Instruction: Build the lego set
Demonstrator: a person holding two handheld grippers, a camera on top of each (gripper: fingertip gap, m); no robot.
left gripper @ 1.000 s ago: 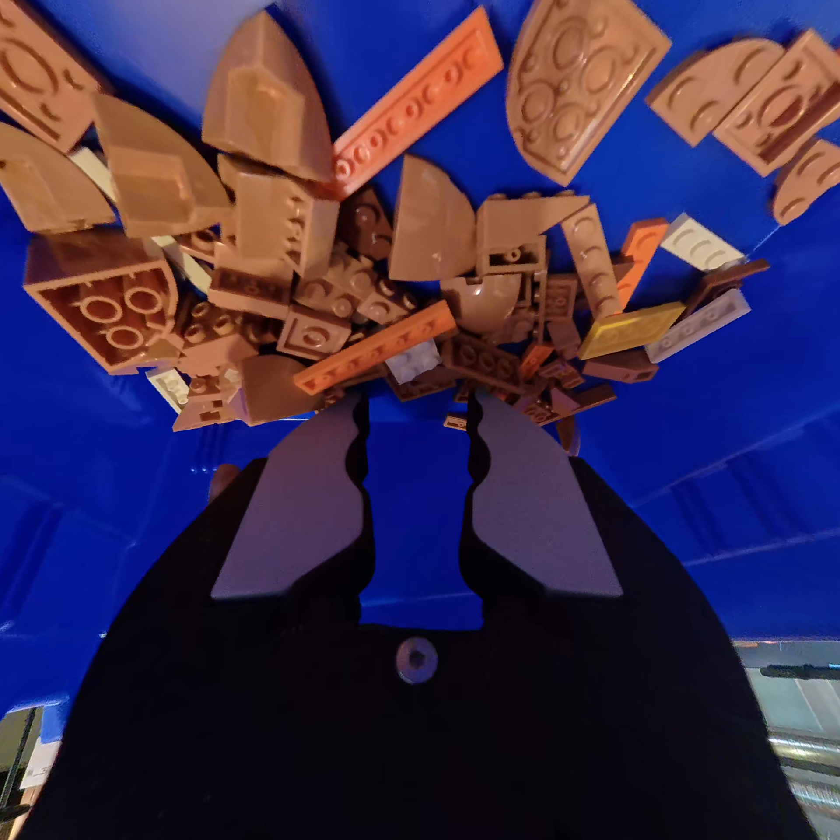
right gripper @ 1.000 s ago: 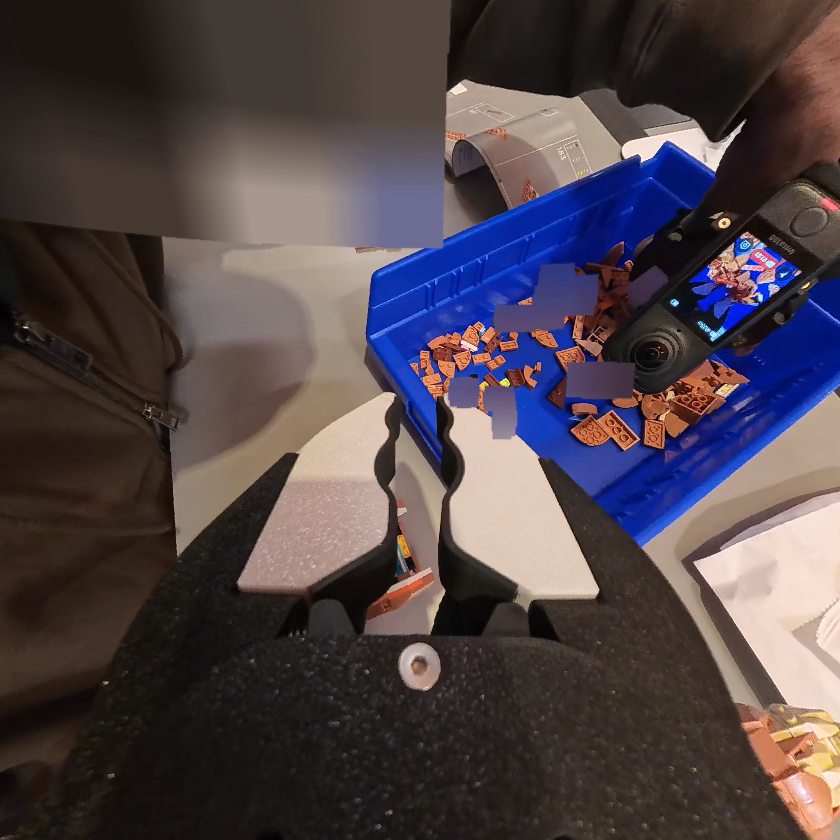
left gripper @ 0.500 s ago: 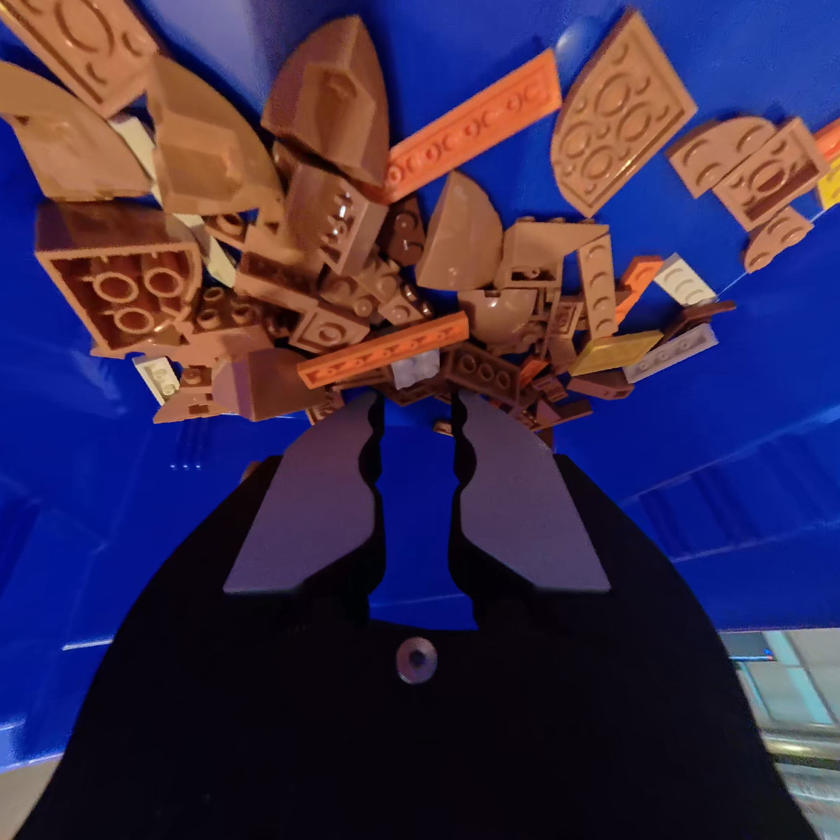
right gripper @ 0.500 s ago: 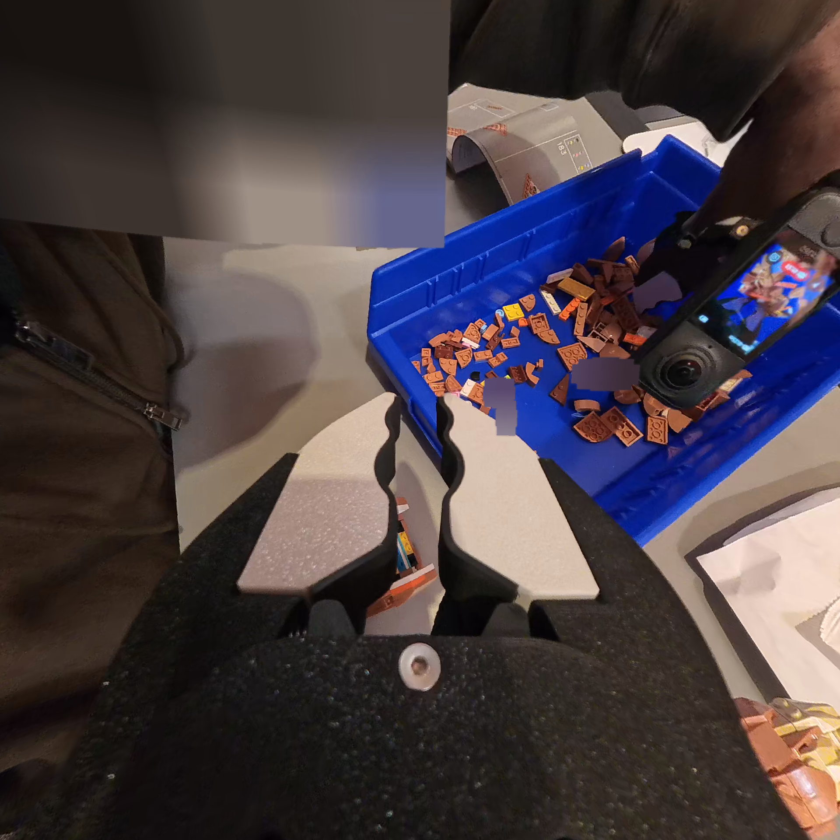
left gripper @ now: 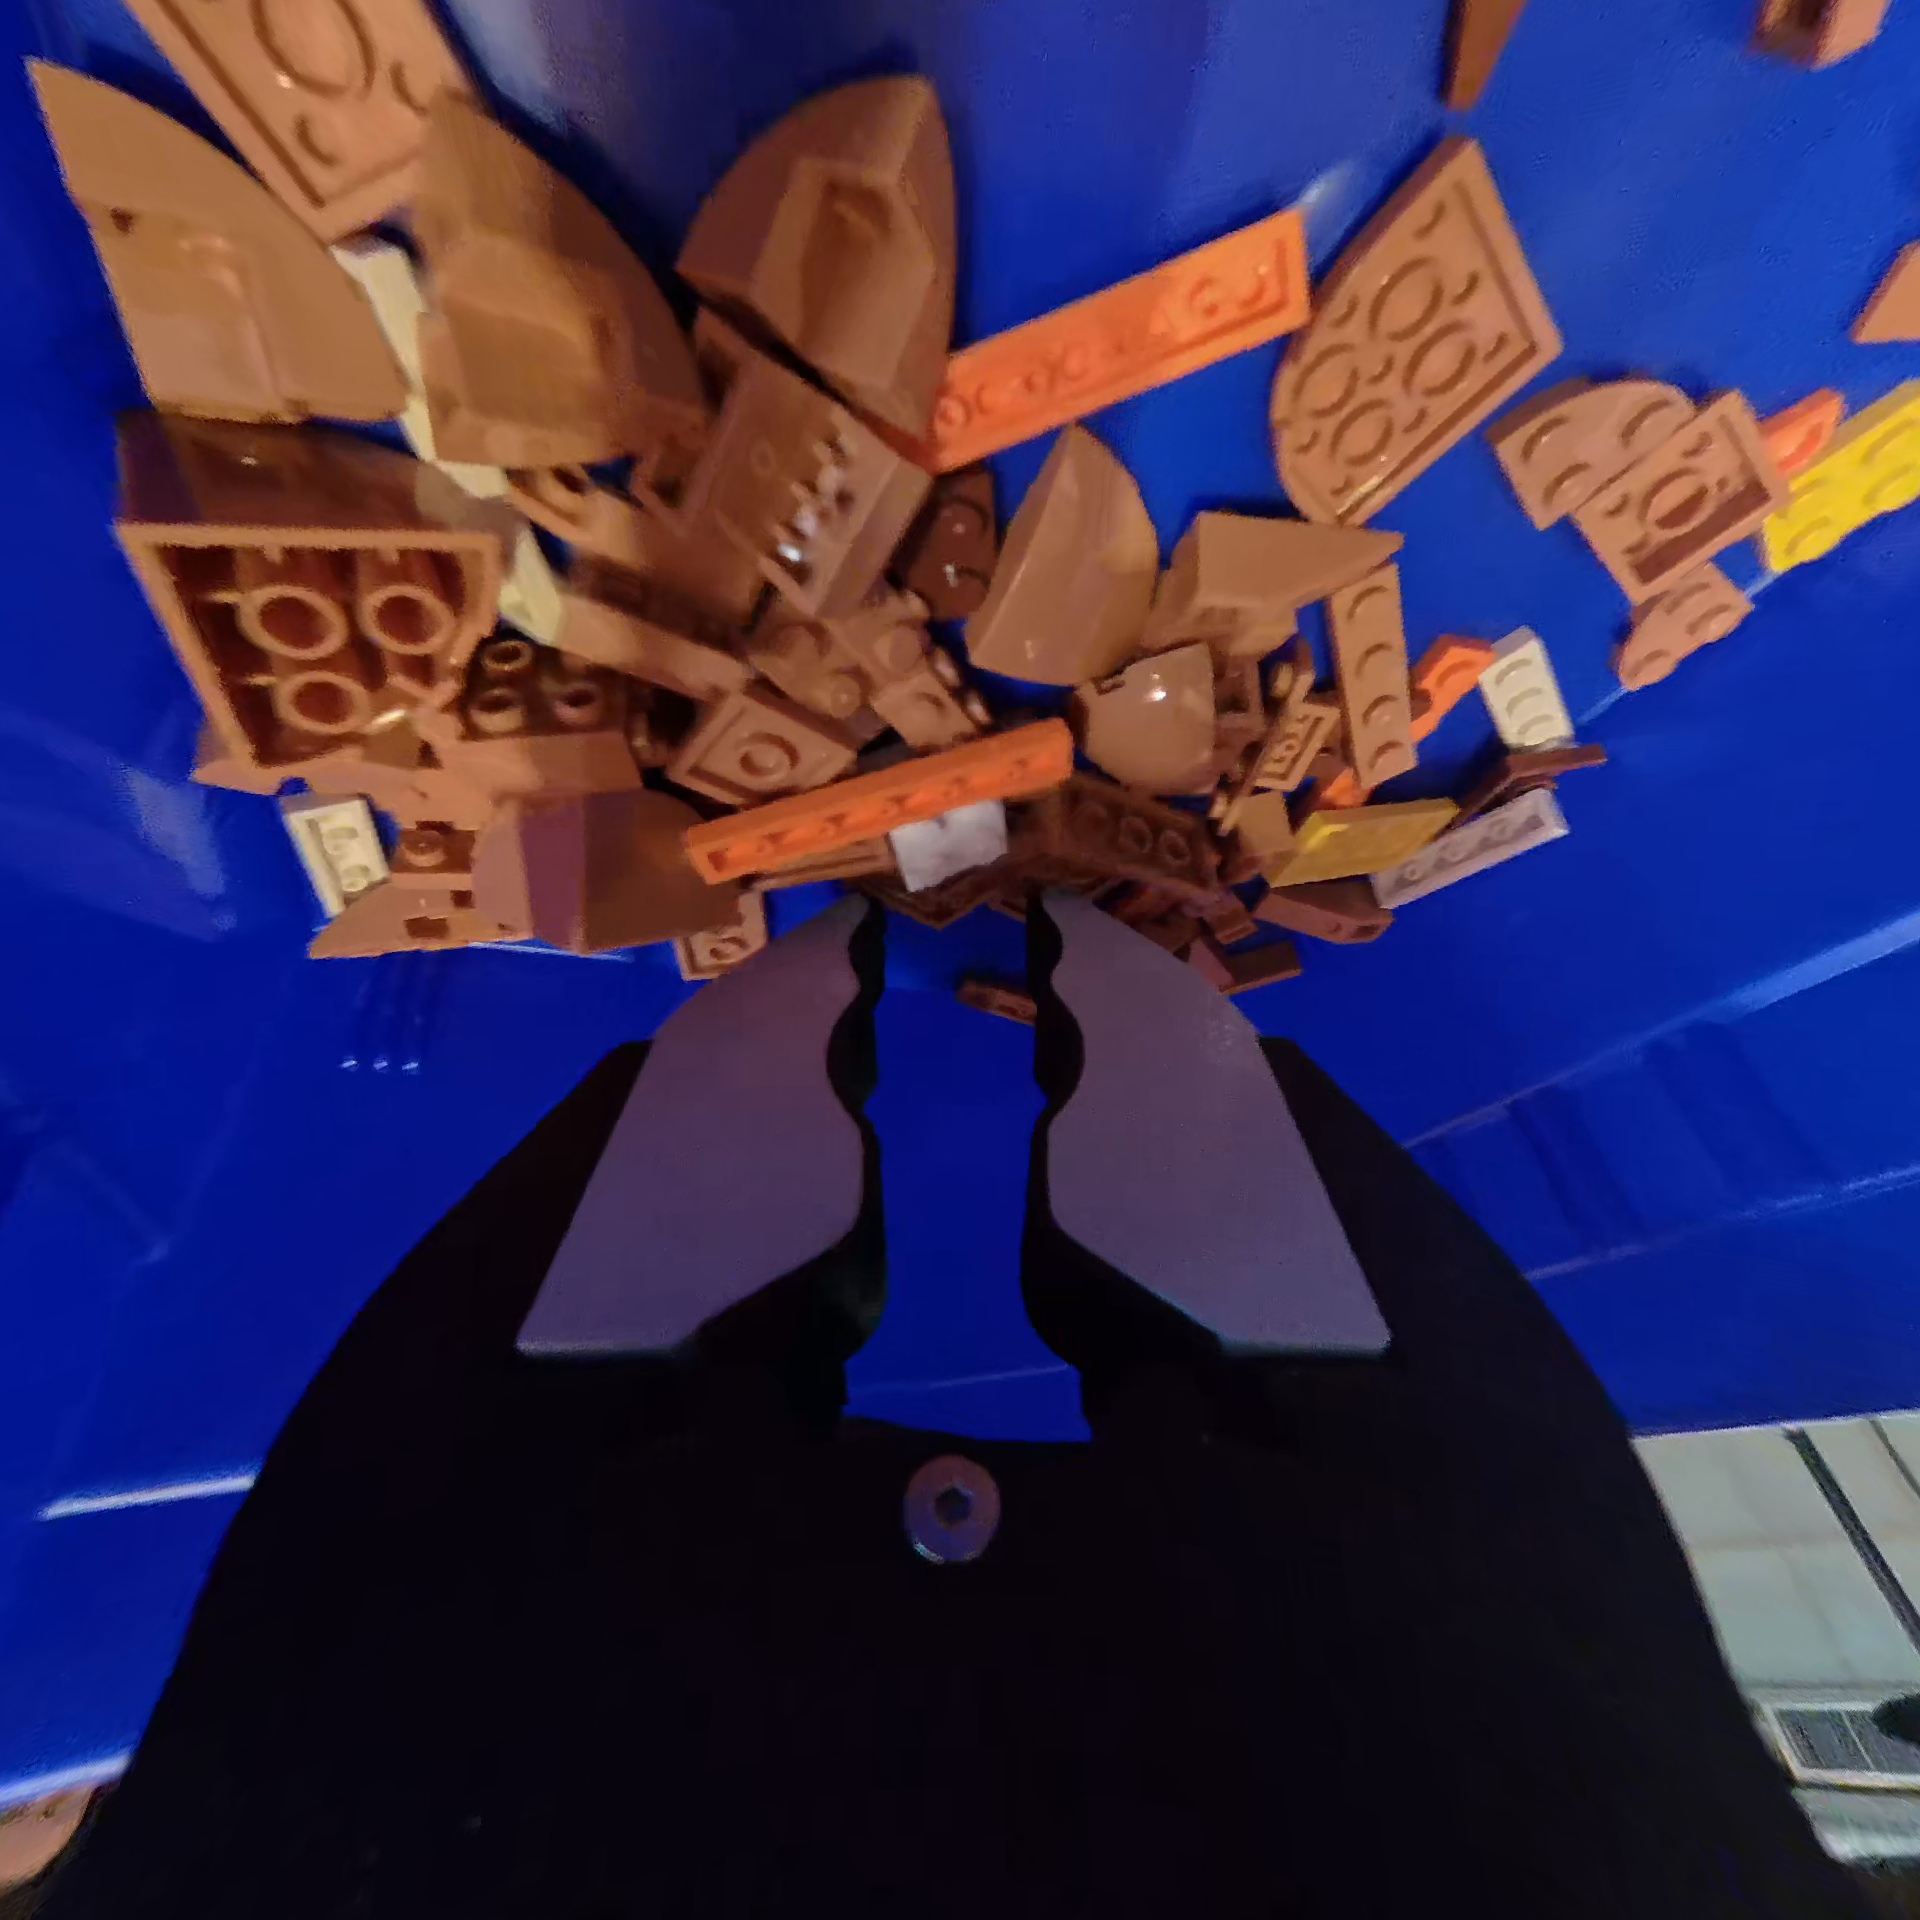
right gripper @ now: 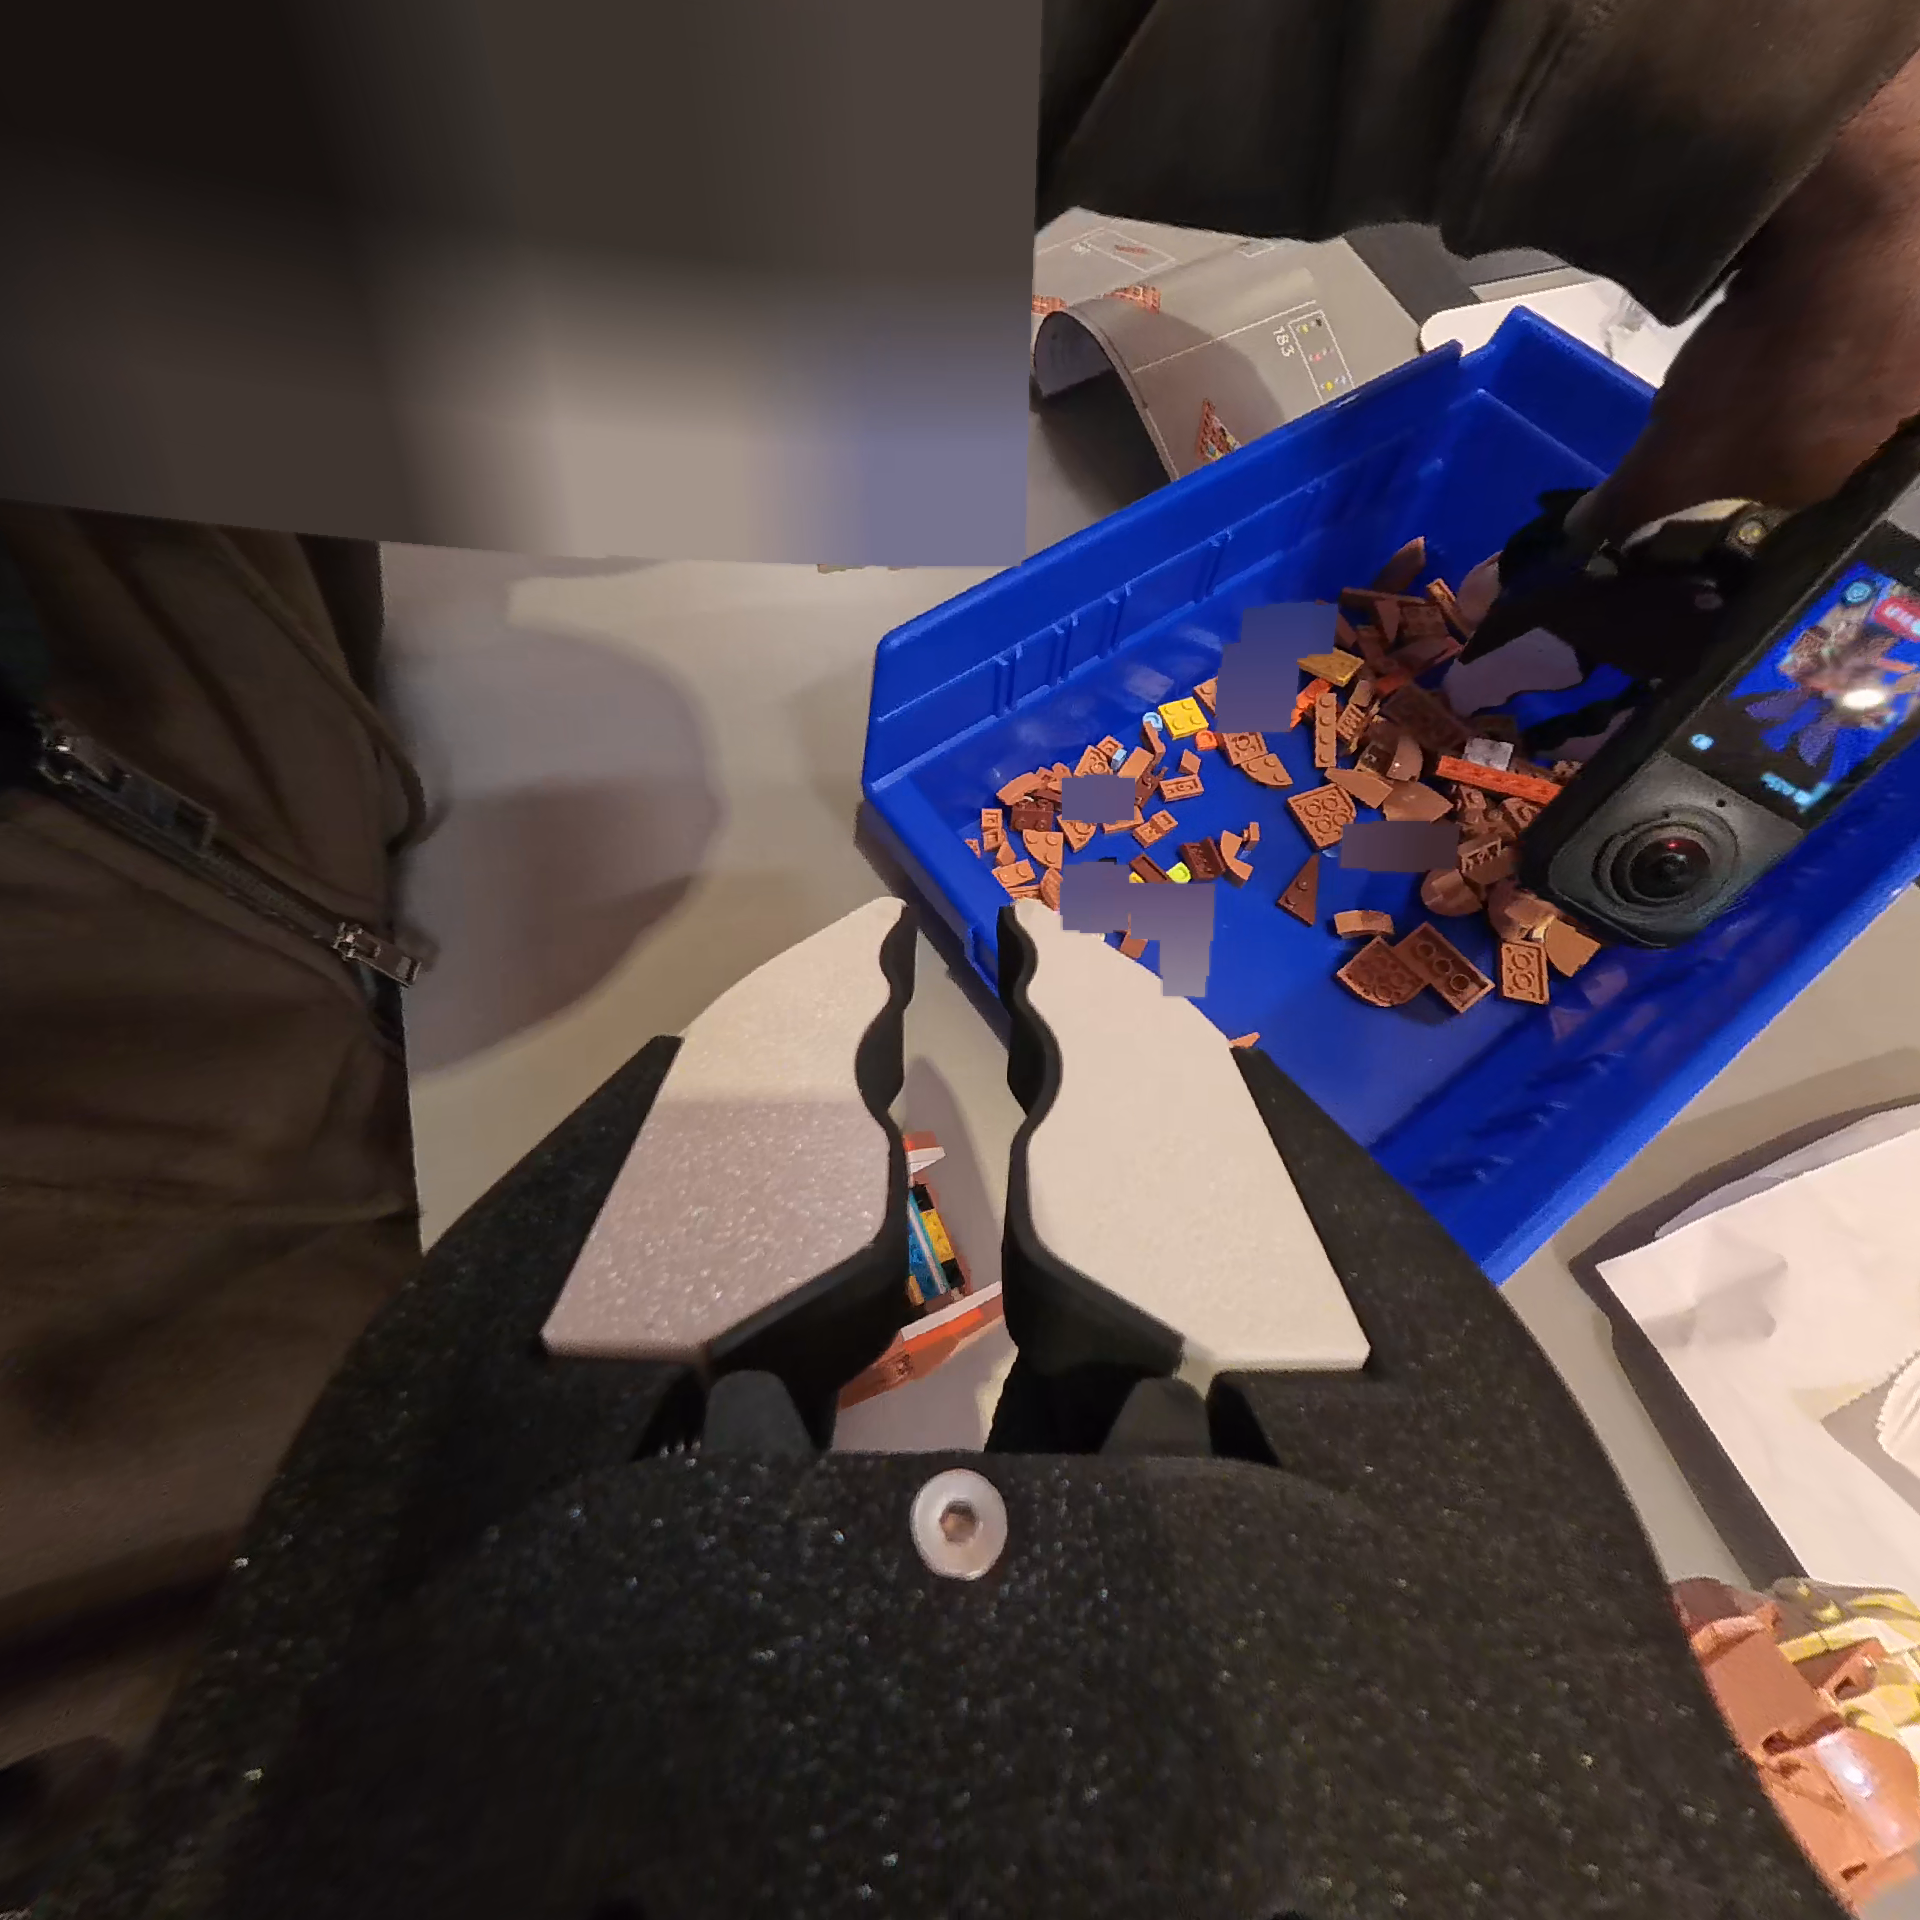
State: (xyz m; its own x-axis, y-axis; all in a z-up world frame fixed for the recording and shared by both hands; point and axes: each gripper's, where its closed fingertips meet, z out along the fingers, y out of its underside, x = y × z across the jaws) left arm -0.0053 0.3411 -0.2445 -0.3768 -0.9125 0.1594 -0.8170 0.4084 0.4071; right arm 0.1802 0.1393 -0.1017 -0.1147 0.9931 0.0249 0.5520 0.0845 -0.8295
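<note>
My left gripper (left gripper: 951, 920) noses into loose bricks (left gripper: 727, 582), jaws apart and empty; my right gripper (right gripper: 956, 914) idles likewise, partial model (right gripper: 1808, 1745) lower right, much unbuilt.

Right gripper (right gripper: 954, 914) hovering over grey table (right gripper: 644, 748), jaws parted, nothing between them. Blue bin (right gripper: 1122, 582) lying just beyond, holding scattered brown lego pieces (right gripper: 1320, 810). Left gripper (right gripper: 1538, 634) reaching into that pile, camera (right gripper: 1714, 790) mounted on it. White paper (right gripper: 1766, 1340) lying at right.
</note>
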